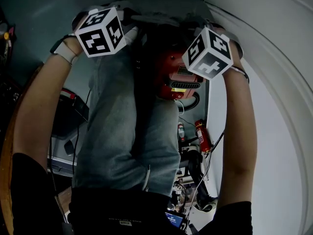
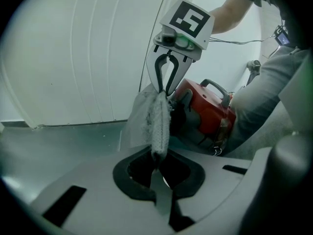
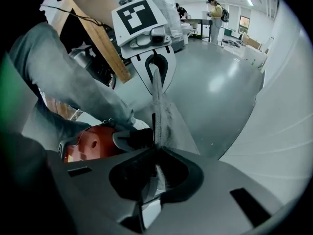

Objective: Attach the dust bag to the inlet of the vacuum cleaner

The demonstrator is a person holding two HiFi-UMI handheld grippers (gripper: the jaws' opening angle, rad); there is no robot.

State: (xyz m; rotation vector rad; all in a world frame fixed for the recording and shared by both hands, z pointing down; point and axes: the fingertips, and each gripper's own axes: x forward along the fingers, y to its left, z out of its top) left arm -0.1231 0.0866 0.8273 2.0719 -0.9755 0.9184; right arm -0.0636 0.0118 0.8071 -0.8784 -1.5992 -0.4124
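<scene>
A grey cloth dust bag [image 2: 154, 116] hangs stretched between my two grippers. My left gripper [image 2: 159, 163] is shut on one edge of it. My right gripper [image 3: 156, 155] is shut on the opposite edge of the bag [image 3: 164, 116]. Each gripper view shows the other gripper across the cloth: the right gripper [image 2: 164, 89] and the left gripper [image 3: 156, 77], both pinching the bag. The red vacuum cleaner [image 1: 178, 75] lies on the floor below, beside the person's legs. Its black inlet [image 3: 134, 138] sits right by the bag's lower edge. In the head view the marker cubes [image 1: 100, 32] [image 1: 208, 53] hide the jaws.
A curved white wall [image 1: 274, 106] runs along the right. Two red fire extinguishers [image 1: 203, 136] and cables lie on the floor near the feet. A wooden board [image 3: 100, 33] leans at the left. People stand far off [image 3: 215, 11] across the grey floor.
</scene>
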